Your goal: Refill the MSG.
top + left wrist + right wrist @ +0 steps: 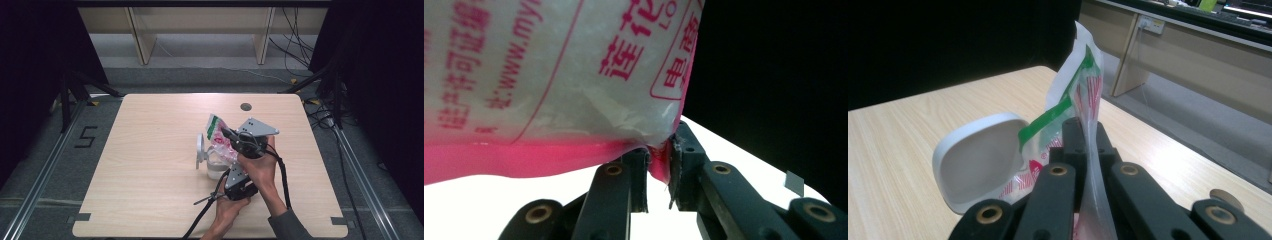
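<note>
Centre of the high view, over the worktop (150,165), a thin, limp, slippery plastic bag (218,135) hangs beside a white container (207,159); best taken by its edges; right tool (1087,145) and left tool (658,167) each pinch one.

High view sits above my side of the table (150,165), looking forward and down, far enough to take in the whole top plus floor and shelving beyond; my forearms enter from the bottom edge. Left gripper view rides on my left gripper (658,167), looking along its black jaws, tilted upward, extremely close to the plastic bag (549,75), dark background behind. Right gripper view rides on my right gripper (1083,145), looking roughly level across the table toward the far shelving, close on the bag and the white container (978,160). All three share the bag; high and right views share container and tabletop.
</note>
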`<act>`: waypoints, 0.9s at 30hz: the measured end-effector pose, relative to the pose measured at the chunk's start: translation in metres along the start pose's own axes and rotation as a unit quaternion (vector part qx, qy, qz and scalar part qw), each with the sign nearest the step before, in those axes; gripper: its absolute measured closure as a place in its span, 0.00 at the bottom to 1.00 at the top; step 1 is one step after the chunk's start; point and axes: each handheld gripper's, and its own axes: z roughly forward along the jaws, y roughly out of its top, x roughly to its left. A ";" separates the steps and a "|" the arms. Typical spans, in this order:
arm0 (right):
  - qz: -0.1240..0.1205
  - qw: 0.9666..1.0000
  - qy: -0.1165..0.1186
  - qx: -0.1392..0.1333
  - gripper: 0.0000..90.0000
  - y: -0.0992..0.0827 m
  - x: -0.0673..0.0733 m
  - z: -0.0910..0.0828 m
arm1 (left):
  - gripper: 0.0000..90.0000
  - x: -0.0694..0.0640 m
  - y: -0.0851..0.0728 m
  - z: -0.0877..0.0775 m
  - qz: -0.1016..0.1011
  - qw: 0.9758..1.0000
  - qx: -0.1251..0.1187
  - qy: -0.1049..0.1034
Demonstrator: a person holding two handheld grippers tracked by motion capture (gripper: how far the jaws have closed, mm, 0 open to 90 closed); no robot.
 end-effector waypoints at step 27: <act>-0.011 1.000 0.001 0.001 1.00 0.000 0.000 0.002 | 0.88 0.001 0.000 0.001 -0.004 1.000 -0.002 -0.003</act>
